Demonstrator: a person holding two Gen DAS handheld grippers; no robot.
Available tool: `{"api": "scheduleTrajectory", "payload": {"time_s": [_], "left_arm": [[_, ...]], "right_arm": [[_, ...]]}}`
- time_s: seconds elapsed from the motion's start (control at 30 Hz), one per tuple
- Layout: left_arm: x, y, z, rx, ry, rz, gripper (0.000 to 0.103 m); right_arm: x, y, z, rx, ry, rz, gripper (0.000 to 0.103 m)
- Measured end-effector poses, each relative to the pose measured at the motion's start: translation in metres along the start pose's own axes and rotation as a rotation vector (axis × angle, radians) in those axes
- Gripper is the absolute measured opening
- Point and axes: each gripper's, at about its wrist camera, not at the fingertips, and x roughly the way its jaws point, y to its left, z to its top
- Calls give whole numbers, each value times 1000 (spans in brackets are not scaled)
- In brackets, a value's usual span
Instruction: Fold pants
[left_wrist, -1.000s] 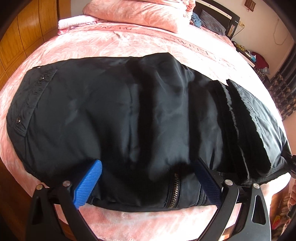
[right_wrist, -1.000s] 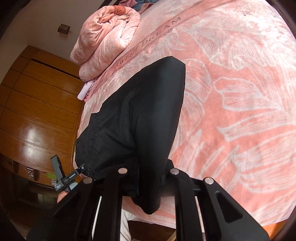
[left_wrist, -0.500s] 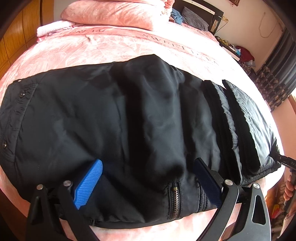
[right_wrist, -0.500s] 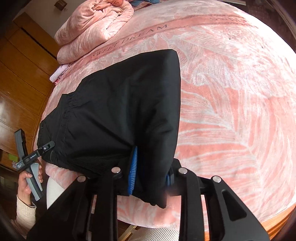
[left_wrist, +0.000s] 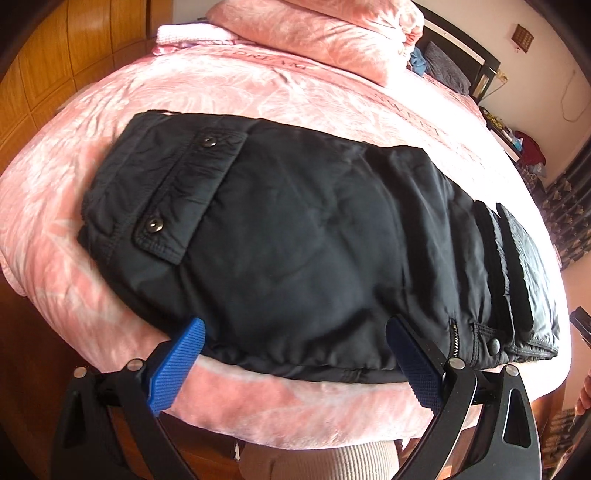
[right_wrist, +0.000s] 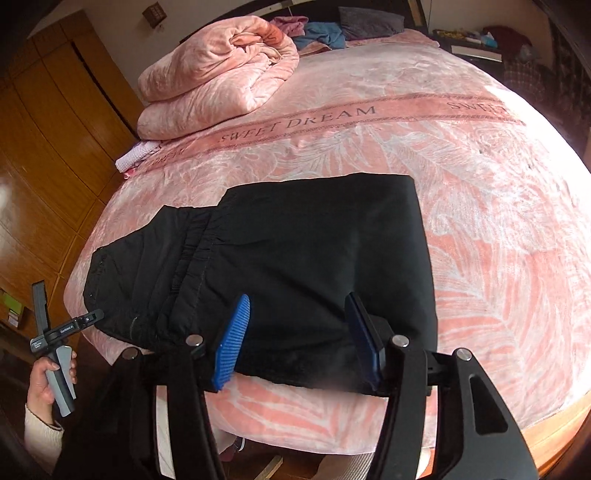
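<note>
Both wrist views near, angled down over bed (left_wrist: 295, 92) edge, sharing black pants (left_wrist: 314, 240)

"SWEET DREAM" runs along the pink blanket's band (right_wrist: 295, 123).

pants (left_wrist: 314, 236): black, with dark metal snaps and a brass-toned zipper
bedspread (right_wrist: 480, 221): pink with a pale white leaf pattern, crossed by a darker pink band lettered "SWEET DREAM" in dark script
folded blanket (right_wrist: 218, 77): the same pink, mottled paler
left gripper (left_wrist: 295, 354): black frame, bright blue ribbed fingers (left_wrist: 177, 365)
right gripper (right_wrist: 297, 339): black frame, blue ribbed fingers (right_wrist: 231, 343)
wardrobe (right_wrist: 48, 155): glossy orange-brown wood
sleeve (right_wrist: 40, 435): cream
</note>
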Motion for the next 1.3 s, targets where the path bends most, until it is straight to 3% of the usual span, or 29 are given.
{"api": "scheduleTrajectory", "payload": {"time_s": [0.13,0.27,0.4,0.47,0.57,0.6,0.67,0.77,0.87,0.97,1.1,1.3], "left_arm": [[0,13,-3,-55,5,-12,99],[2,14,-6,-23,14,3,99],[3,19,-8,-16,26,8,99],[4,22,-8,-22,28,9,99],[6,26,-10,-29,31,7,99],[6,26,-11,-30,33,7,99],[7,28,-12,-32,35,8,99],[5,30,-13,-26,34,6,99],[2,32,-12,-30,27,6,99],[1,37,-11,-51,26,0,99],[-3,43,-9,-61,27,0,99],[-13,70,-8,-148,36,-53,99]], "right_arm": [[38,73,-7,-153,97,69,57],[73,123,-20,-288,147,-17,63],[92,130,-27,-303,153,-72,61],[96,127,-27,-298,156,-105,36],[96,116,-21,-236,156,-59,13],[93,113,-19,-221,152,-39,7],[86,117,-17,-218,138,-1,7],[72,141,-19,-269,124,87,6],[84,160,-25,-341,157,65,7],[109,154,-32,-311,214,58,10],[106,144,-32,-267,219,121,29],[75,125,-28,-158,164,219,45]]}}
